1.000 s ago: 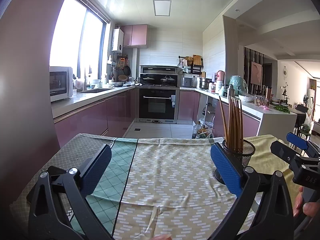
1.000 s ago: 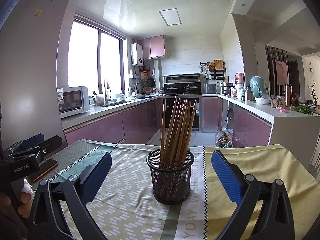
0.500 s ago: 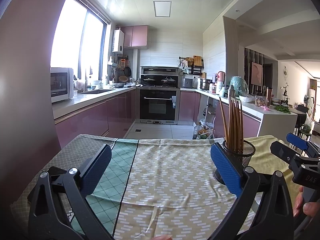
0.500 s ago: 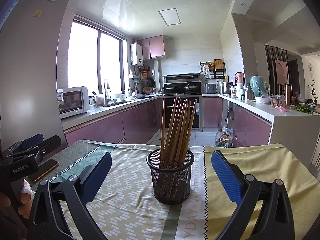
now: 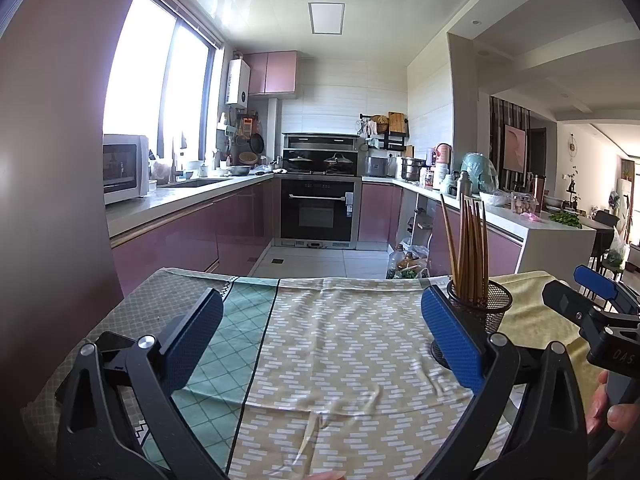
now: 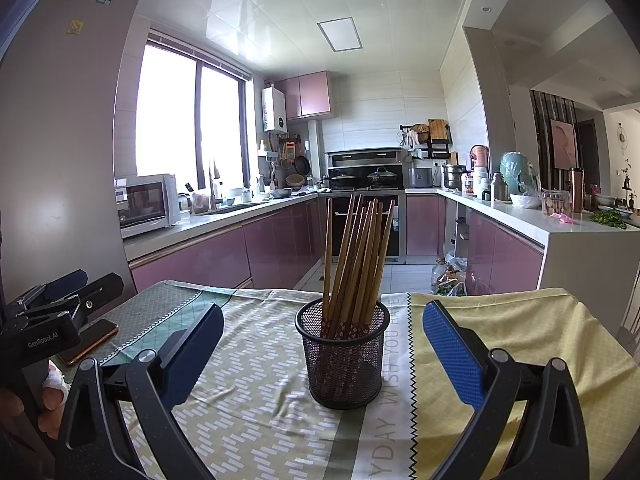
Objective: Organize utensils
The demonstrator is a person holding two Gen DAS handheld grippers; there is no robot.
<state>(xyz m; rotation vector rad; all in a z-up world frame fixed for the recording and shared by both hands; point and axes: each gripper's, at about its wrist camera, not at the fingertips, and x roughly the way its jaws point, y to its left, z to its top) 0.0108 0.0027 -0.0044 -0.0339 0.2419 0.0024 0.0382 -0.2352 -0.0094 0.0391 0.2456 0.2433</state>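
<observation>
A black wire-mesh holder stands upright on the desk, which is covered with a patterned cloth in green, beige and yellow panels. A bundle of brown wooden chopsticks stands in the holder, leaning slightly and fanning out at the top, their decorated lower ends showing through the mesh.

In the right wrist view the right tool is held low over the near part of the desk with its two blue-padded fingers spread wide apart; the holder sits between them, a little further away, touching neither finger. Nothing is gripped.

In the left wrist view the left tool also has its fingers wide apart and holds nothing; only bare cloth lies between them. From this side the holder appears just behind the right-hand finger, partly hidden by it. The right tool shows at the far right edge, with a person's fingers wrapped on its handle.

An orange-edged phone lies flat on the green part of the cloth near the left edge of the desk, beside the left tool as seen from the right wrist. Behind the desk is a kitchen with pink cabinets, a white microwave and an oven
</observation>
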